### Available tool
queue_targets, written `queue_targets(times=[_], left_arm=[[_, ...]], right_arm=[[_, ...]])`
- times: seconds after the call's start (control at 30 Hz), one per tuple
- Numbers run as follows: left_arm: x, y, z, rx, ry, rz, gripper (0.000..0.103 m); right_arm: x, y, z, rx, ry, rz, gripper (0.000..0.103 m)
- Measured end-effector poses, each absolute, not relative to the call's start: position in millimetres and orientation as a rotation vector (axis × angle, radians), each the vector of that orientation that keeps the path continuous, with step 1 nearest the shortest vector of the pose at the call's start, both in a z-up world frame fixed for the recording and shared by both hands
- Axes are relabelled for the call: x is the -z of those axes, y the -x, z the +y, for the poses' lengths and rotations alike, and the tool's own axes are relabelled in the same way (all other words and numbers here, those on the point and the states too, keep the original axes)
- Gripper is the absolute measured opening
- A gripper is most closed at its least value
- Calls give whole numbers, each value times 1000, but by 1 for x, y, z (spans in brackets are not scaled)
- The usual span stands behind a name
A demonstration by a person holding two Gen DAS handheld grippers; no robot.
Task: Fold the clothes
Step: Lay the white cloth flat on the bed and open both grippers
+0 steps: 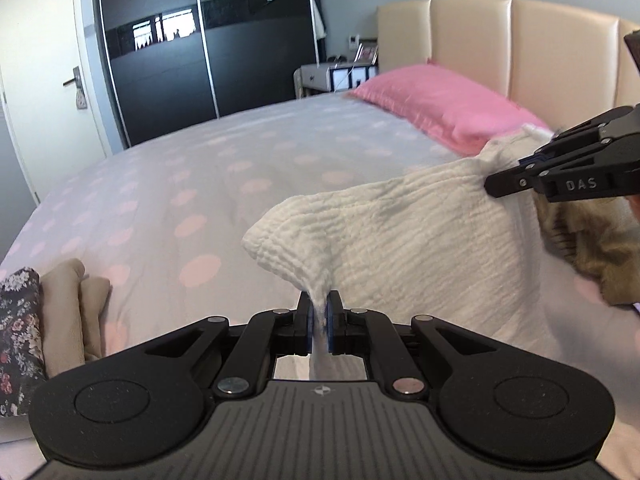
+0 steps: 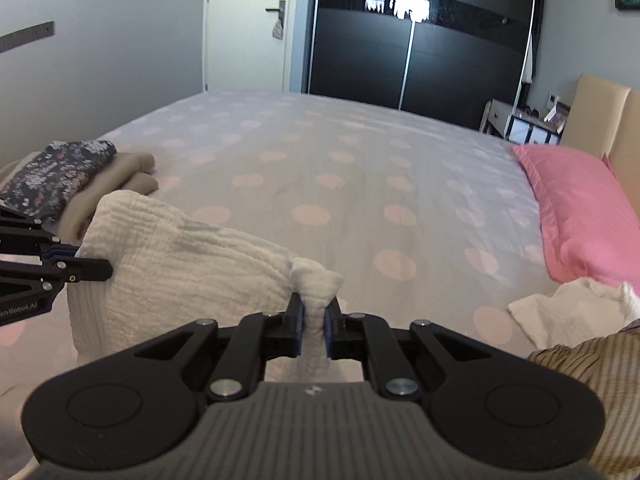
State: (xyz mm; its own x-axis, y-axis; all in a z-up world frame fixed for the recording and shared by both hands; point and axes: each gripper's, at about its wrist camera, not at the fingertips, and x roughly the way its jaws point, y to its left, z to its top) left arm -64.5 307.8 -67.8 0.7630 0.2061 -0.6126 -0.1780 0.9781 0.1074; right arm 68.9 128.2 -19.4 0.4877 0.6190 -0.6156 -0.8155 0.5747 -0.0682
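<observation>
A white crinkled cloth (image 1: 400, 240) hangs stretched between both grippers above the bed. My left gripper (image 1: 319, 320) is shut on one bunched corner of it. My right gripper (image 2: 313, 322) is shut on the other corner, with a tuft of the white cloth (image 2: 192, 268) sticking up between the pads. In the left wrist view the right gripper (image 1: 516, 178) comes in from the right edge, pinching the cloth's far end. The left gripper (image 2: 86, 262) shows at the left edge of the right wrist view, holding its corner.
The bed (image 1: 200, 184) has a grey sheet with pink dots. Folded clothes, a floral piece (image 2: 56, 172) on beige ones (image 2: 132, 176), lie at its left. A pink pillow (image 2: 588, 220) lies by the headboard, with a white garment (image 2: 572, 312) and a striped tan one (image 2: 592, 380) beside it.
</observation>
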Motion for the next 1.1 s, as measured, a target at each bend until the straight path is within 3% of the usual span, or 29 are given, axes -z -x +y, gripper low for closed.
queue_targets(times=[0.23,0.33,0.43,0.53,0.7,0.9,1.1], left_arm=[[108,36,318,-254,-39,742,5],[120,29,320,-261,-40,772,6],[129,25,327,-272,-29,807,10],[130,27,333,-289,-14,822,22],[122,38,341,-317,15,813,30],[106,61,332,-285,14,814,37],[102,103,304,-200,-36,861,37]], right_arm=[[66,-98,158,-853,394,665,13],[77,-106,162,-833,376,686,21],[83,-111,160,-807,339,707,41],[85,-116,156,-789,320,742,43],[82,-121,137,-755,255,822,43],[84,-107,111,-786,245,900,45],[90,-67,80,-839,306,946,47]])
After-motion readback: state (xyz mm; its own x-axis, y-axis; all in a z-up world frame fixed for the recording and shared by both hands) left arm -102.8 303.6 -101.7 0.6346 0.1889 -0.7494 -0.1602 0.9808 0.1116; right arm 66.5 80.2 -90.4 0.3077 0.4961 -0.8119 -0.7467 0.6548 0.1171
